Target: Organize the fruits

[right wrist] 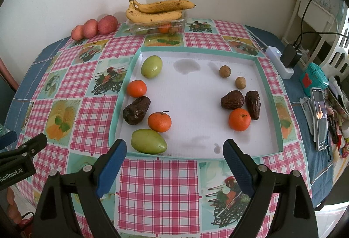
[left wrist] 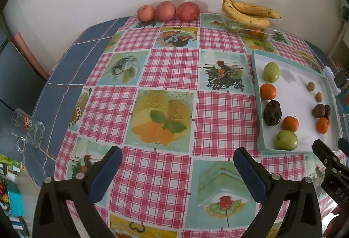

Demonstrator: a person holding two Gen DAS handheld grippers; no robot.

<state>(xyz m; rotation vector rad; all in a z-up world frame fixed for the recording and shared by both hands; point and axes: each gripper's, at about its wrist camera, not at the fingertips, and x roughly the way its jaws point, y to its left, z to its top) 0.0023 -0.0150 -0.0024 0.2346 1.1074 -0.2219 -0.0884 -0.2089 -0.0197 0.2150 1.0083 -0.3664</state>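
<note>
A shallow white tray with a teal rim (right wrist: 269, 94) (left wrist: 254, 76) lies on the checked tablecloth. It holds two green fruits (right wrist: 151, 66) (right wrist: 149, 141), three tangerines (right wrist: 137, 88) (right wrist: 159, 122) (right wrist: 239, 119), three dark wrinkled fruits (right wrist: 136, 110) (right wrist: 232, 100) (right wrist: 253, 104) and two small brown round fruits (right wrist: 224, 71) (right wrist: 240, 82). My right gripper (right wrist: 174, 150) hovers open over the tray's near edge, nothing between its fingers. My left gripper (left wrist: 177, 158) stands open over bare cloth to the left of the tray.
Three red apples (left wrist: 166, 11) (right wrist: 94, 27) line the wall. Bananas (right wrist: 157, 10) (left wrist: 246, 10) rest on a clear plastic box (right wrist: 157, 27) holding more fruit. A glass mug (left wrist: 27, 129) lies at the left edge. A phone (right wrist: 320, 118), charger (right wrist: 289, 57) and clutter crowd the right side.
</note>
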